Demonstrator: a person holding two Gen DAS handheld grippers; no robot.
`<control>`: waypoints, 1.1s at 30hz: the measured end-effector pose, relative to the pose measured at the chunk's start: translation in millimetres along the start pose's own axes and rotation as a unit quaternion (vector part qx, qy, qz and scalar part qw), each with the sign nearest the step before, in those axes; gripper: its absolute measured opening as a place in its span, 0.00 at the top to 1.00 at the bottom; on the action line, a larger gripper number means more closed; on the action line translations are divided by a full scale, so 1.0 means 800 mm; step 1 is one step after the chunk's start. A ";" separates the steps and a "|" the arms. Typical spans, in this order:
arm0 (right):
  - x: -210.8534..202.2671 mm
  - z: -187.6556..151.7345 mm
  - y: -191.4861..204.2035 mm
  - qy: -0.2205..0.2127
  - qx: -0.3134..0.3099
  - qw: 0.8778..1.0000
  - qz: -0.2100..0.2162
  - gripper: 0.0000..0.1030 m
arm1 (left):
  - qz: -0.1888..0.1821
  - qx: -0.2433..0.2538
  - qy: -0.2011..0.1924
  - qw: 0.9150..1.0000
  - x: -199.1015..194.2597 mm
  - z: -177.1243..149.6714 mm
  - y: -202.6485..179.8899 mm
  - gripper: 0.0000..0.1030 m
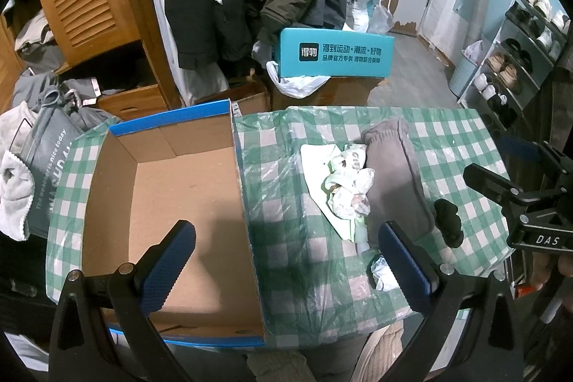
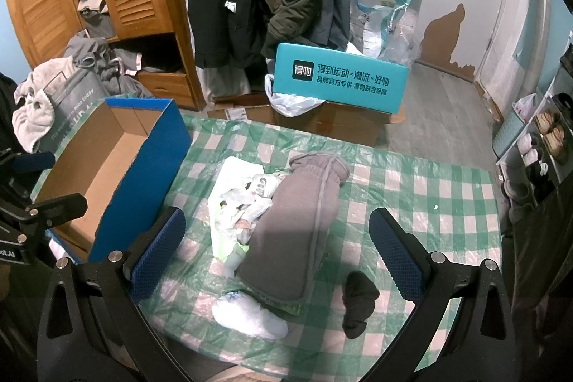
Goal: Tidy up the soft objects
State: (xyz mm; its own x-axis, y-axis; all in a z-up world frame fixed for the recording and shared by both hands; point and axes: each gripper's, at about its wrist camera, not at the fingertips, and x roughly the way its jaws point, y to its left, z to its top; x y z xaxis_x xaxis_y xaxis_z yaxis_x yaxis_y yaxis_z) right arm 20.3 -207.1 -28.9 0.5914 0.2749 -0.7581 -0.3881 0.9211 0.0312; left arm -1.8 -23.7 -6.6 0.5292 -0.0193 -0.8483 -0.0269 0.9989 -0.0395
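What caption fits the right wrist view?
Open right gripper above grey garment beside empty cardboard box.

Teal box point(image 2: 340, 83) reads "得物"; right gripper point(image 1: 530, 203) body reads "DAS".

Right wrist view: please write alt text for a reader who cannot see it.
The open right gripper hovers empty over a green checked tablecloth above a folded grey garment, crumpled plastic bags and a small black sock. An empty blue cardboard box sits to the left.
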 end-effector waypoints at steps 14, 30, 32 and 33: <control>-0.002 0.000 -0.001 0.000 0.001 1.000 -0.003 0.02 | 0.004 0.004 0.009 1.000 0.012 -0.005 -0.002 0.00; 0.013 -0.018 -0.051 0.023 0.017 0.999 -0.035 0.02 | -0.015 -0.030 0.050 0.998 0.063 0.000 0.002 0.00; 0.016 -0.021 -0.058 0.029 0.019 0.999 -0.038 0.02 | -0.019 -0.037 0.058 0.997 0.072 0.001 0.000 0.00; 0.018 -0.023 -0.061 0.032 0.019 0.999 -0.039 0.02 | -0.021 -0.037 0.060 0.997 0.075 0.001 -0.002 0.00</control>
State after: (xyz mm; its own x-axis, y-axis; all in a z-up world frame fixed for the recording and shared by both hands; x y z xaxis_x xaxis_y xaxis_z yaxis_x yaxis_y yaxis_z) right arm 34.9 -252.9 -53.5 0.5714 0.1850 -0.7996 -0.3147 0.9492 -0.0052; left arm 30.7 -26.1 -57.5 0.4266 -0.0698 -0.9018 -0.0720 0.9912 -0.1108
